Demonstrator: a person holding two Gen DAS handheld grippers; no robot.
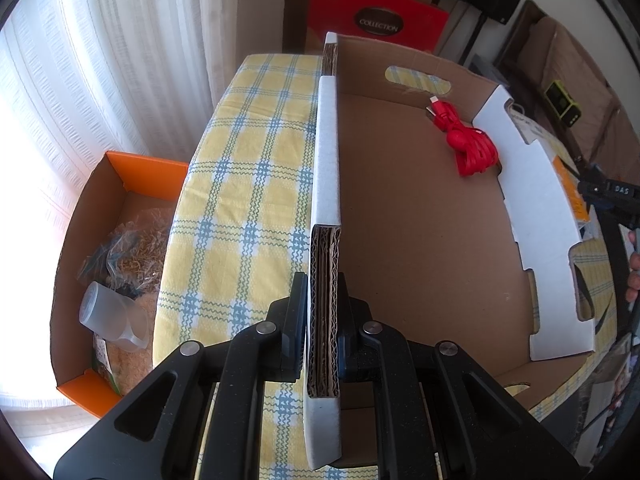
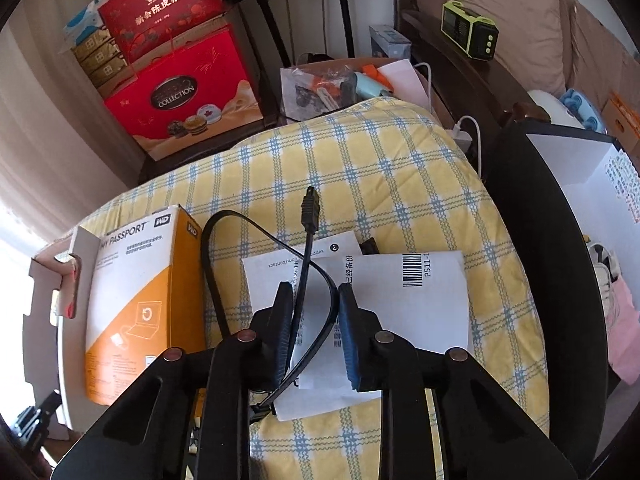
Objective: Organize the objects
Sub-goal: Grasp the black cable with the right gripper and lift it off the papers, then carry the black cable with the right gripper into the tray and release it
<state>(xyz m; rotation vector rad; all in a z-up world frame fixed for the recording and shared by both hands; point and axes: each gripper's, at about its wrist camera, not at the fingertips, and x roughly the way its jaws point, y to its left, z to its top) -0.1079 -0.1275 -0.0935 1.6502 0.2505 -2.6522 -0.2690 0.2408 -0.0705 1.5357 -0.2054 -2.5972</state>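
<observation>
We find the left gripper clamped on the near wall of a shallow cardboard box, one finger outside and one inside, both pressed against the corrugated edge. The box stands on a table covered with a yellow and blue checked cloth. Inside the box, near its far right corner, lies a coiled red cable, touching the floor of the box and close to the white right wall.

To the left of the table, lower down, we note an orange box holding a clear plastic cup and bagged material.

In the right wrist view, the right gripper has its fingers apart. A black cable passes between them; we cannot tell whether either pad touches it. The cable loops over white paper sheets lying on the cloth, its plug pointing away from the gripper. Just left of the cable lies an orange and white hard drive carton, beside the white wall of the cardboard box. Red gift boxes stand beyond the table.
</observation>
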